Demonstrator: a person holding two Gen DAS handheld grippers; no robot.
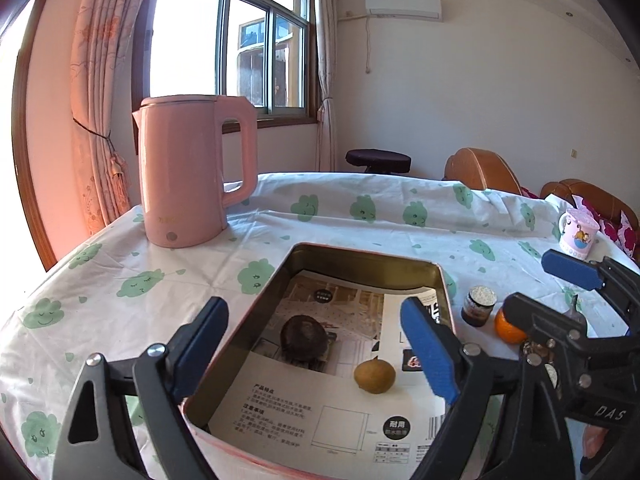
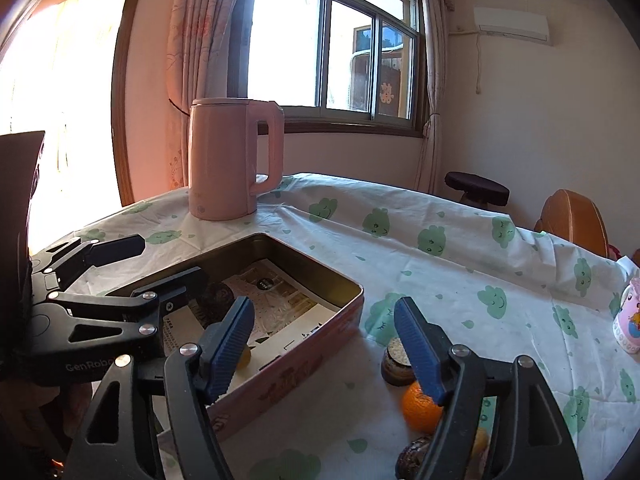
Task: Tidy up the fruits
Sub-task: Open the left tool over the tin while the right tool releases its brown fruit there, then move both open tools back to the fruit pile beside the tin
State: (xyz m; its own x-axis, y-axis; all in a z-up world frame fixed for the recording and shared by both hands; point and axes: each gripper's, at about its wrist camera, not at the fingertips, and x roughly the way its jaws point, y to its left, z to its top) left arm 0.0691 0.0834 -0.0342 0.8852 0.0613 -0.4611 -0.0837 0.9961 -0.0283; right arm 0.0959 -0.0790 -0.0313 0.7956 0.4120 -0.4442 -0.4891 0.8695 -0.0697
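A pink tin [image 1: 440,276] lined with printed paper holds a dark brown round fruit [image 1: 306,338] and a small yellow-brown fruit [image 1: 375,376]. My left gripper [image 1: 314,312] hangs open over the tin with nothing between its blue pads. Right of the tin lies an orange [image 2: 418,406], with a dark fruit [image 2: 412,458] nearer the camera. My right gripper [image 2: 324,312] is open and empty above the cloth between the tin's rim [image 2: 352,292] and the orange. Its right finger hides part of the orange. The left gripper [image 2: 166,260] shows over the tin at the left.
A pink kettle [image 1: 188,176] stands behind the tin. A small dark jar [image 2: 396,360] sits beside the orange, and a pink mug [image 2: 628,320] at the far right. The round table carries a white cloth with green prints. Brown chairs and a stool stand beyond.
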